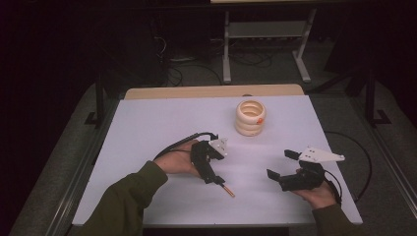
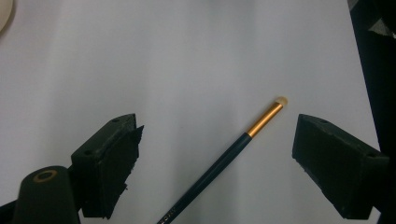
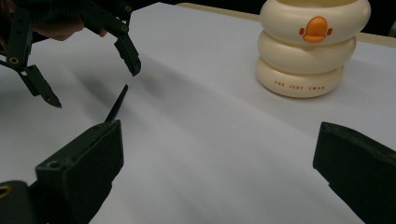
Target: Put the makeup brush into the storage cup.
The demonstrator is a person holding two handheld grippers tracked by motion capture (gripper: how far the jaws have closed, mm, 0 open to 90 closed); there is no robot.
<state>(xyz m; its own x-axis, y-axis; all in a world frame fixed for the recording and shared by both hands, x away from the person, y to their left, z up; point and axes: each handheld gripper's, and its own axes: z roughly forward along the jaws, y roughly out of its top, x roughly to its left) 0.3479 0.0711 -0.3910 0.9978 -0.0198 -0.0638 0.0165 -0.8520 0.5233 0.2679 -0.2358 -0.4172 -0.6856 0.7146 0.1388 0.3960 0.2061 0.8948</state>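
Dark-blue pencil lies flat on the white table between the spread jaws of the left gripper, untouched, while the right gripper hangs wide apart nearby.

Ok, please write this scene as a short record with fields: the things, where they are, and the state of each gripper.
surface: white table top
pencil: dark blue pencil with gold ferrule and eraser, lying flat on the table between the open jaws
holder: cream ringed holder with an orange duck mark, upright, far side
left gripper: open, over the pencil, no contact visible
right gripper: open, holds nothing
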